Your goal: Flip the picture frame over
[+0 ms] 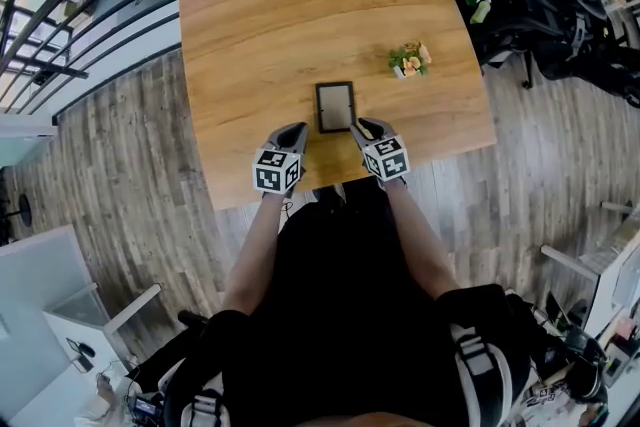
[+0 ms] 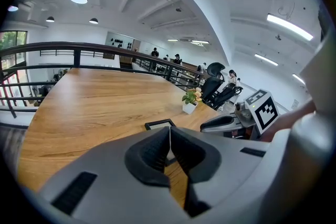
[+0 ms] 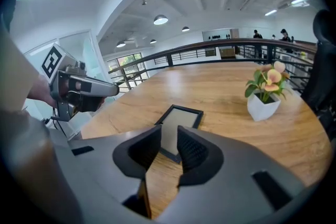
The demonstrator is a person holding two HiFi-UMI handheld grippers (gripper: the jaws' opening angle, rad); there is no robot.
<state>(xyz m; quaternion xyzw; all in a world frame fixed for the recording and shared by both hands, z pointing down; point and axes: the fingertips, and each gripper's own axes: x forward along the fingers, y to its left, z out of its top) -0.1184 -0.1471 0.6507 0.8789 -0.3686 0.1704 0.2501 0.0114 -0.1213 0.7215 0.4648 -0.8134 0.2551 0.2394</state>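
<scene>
Wooden desk [image 1: 300,5] beside a black railing [image 2: 79,48], plank floor [image 1: 120,155]. Picture frame [image 1: 334,106] flat near the front edge. Left gripper [image 1: 294,129] jaws pressed together, right gripper [image 1: 363,126] jaws slightly apart, empty.

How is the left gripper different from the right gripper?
The left gripper has its jaws pressed together, while the right gripper has its jaws apart. The left gripper is by the near left corner of the picture frame, and the right gripper is by its near right corner. Both are grey and hold nothing.
</scene>
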